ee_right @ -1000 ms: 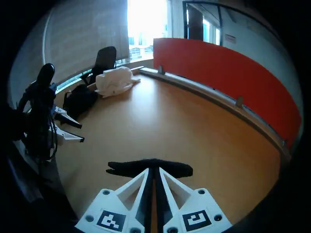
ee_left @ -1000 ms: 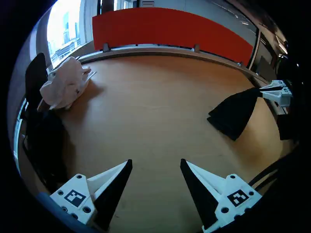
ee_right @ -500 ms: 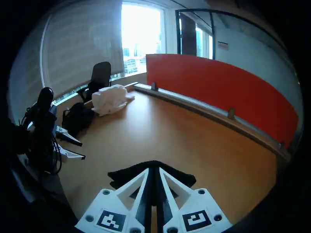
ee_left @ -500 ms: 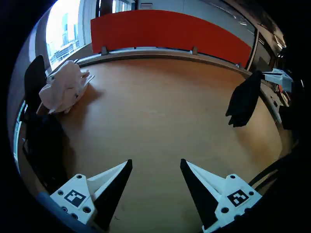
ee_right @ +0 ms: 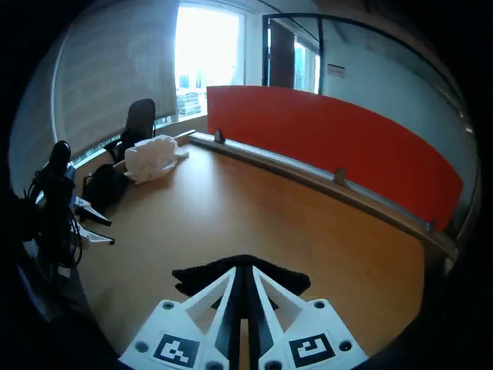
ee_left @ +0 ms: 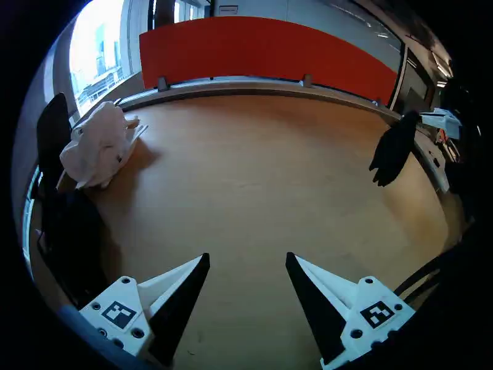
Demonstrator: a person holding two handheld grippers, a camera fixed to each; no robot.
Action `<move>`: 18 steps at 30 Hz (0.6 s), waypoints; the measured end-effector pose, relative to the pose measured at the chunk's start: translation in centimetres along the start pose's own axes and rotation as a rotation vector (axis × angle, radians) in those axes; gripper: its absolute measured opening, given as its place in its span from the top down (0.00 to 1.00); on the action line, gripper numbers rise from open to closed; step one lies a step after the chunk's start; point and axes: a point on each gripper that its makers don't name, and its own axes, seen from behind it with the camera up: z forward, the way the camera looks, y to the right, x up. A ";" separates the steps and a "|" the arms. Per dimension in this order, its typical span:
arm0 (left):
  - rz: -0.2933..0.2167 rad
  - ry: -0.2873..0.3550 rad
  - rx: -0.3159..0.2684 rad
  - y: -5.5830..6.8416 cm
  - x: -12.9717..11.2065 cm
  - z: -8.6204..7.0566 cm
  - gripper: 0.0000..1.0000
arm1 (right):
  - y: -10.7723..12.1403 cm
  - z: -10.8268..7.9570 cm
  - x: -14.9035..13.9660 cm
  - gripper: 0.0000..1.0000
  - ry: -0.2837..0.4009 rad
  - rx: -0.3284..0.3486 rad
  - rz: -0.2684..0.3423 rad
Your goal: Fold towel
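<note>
Our right tongs [ee_right: 244,271] pinch the black towel [ee_left: 391,150]. It hangs long way down, tip pointing at the table [ee_left: 259,166], near its edge. Our left tongs [ee_left: 246,258] stand wide open.

i look across a broad wooden desk [ee_left: 259,172] with a long red partition [ee_left: 265,52] standing on a pale rail [ee_left: 246,85] along its far edge. hard daylight comes through the window [ee_right: 206,58] at the far corner, next to a lowered grey blind [ee_right: 105,80], and a black office chair [ee_right: 138,120] stands at that end. behind the partition i see a pale wall [ee_right: 382,86] and a dark-framed glass panel [ee_right: 296,58].
</note>
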 end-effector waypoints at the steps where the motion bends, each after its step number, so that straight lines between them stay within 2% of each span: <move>1: 0.001 0.000 0.000 0.0 0.1 0.0 0.08 | 0.5 -0.2 -0.2 0.96 -0.003 -0.007 0.001; 18: 0.018 -0.003 0.000 0.4 1.3 1.0 0.08 | 8.3 -3.4 -2.3 0.96 -0.030 -0.114 0.049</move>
